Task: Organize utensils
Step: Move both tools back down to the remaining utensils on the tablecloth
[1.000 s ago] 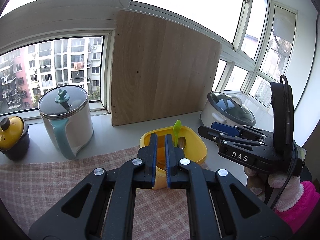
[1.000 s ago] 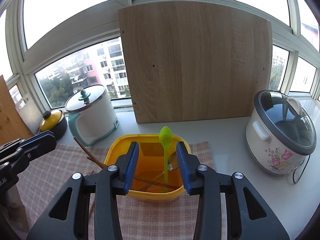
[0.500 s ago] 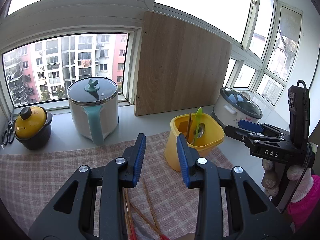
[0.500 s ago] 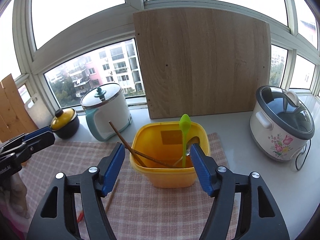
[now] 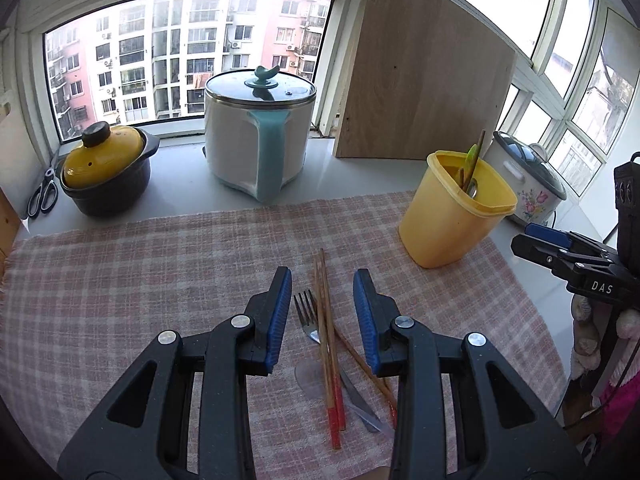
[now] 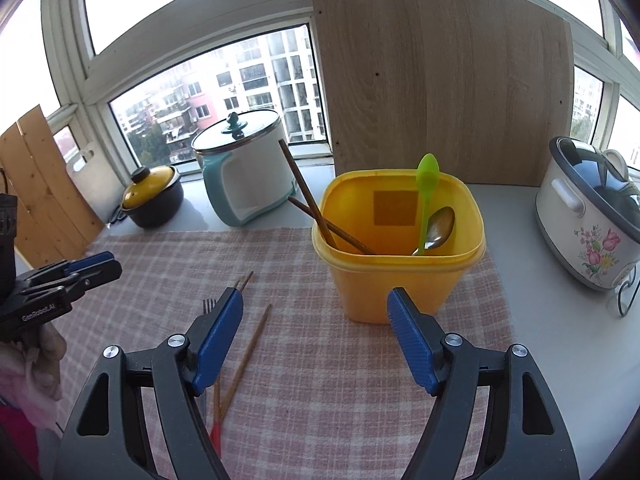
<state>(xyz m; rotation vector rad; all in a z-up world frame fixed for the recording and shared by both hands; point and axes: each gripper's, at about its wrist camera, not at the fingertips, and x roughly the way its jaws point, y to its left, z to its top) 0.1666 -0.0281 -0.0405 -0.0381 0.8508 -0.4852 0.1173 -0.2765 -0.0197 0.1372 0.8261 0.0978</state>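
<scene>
My left gripper [image 5: 322, 276] is open and hangs low over the checked cloth, its pads on either side of a pair of red-ended chopsticks [image 5: 326, 340] and a metal fork [image 5: 306, 312], touching neither. Another chopstick [image 5: 364, 364] lies beside them. The yellow container [image 6: 400, 272] holds a green spoon [image 6: 426, 184], a metal spoon [image 6: 438, 228] and two dark chopsticks [image 6: 304, 188]. My right gripper [image 6: 314, 294] is in front of the container; its jaws are opening wide with nothing between them. The left gripper [image 6: 80, 272] also shows at that view's left edge.
A white and teal pot [image 5: 260, 136], a yellow-lidded black pot [image 5: 104, 172] and scissors [image 5: 42, 196] stand along the windowsill. A wooden board [image 5: 424, 80] leans behind the container. A flowered rice cooker [image 6: 588, 208] sits right. The cloth [image 5: 160, 280] covers the counter.
Both grippers drew back and down from the yellow container. The left jaws opened and now sit over the utensils on the cloth. The right jaws spread wider. Chopsticks now stand in the container.
</scene>
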